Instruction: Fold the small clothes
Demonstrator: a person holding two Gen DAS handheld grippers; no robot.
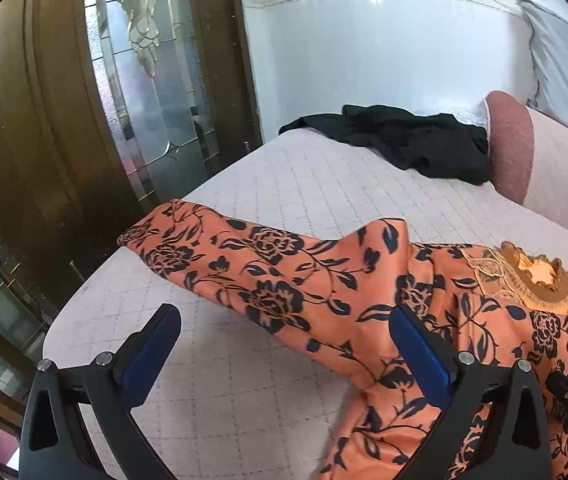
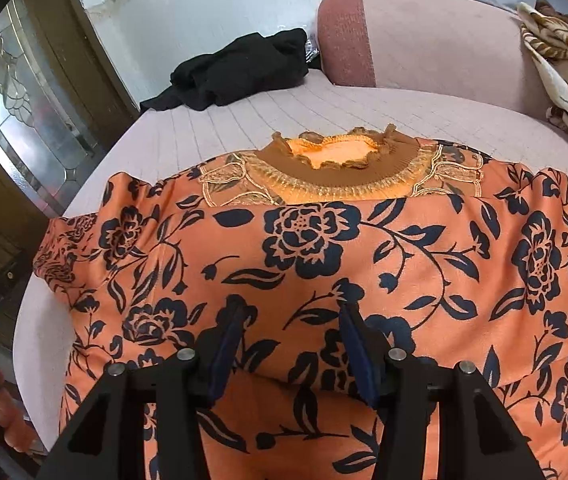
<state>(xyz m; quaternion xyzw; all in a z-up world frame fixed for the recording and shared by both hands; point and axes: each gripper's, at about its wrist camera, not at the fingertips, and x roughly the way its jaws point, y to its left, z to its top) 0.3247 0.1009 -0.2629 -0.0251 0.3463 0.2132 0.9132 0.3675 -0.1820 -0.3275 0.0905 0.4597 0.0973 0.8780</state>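
An orange top with dark blue flowers (image 2: 324, 264) lies spread on the pale quilted cushion (image 2: 220, 128), its frilled brown collar (image 2: 340, 160) pointing away from me. In the left wrist view one sleeve (image 1: 252, 272) reaches out to the left. My left gripper (image 1: 284, 336) hangs open and wide just above that sleeve, and its right finger (image 1: 420, 348) stands over the cloth by the armpit. My right gripper (image 2: 290, 320) is over the middle of the top. Its jaws are half apart, the tips are at the cloth, and a folded edge (image 2: 284, 380) lies between them.
A crumpled black garment (image 2: 240, 68) lies at the back of the cushion beside a pink bolster (image 2: 348, 36). A patterned blanket (image 2: 564, 80) lies at the far right. A wooden door with glass (image 1: 136, 92) stands on the left, beyond the cushion's edge. A hand (image 2: 0, 420) shows at the lower left.
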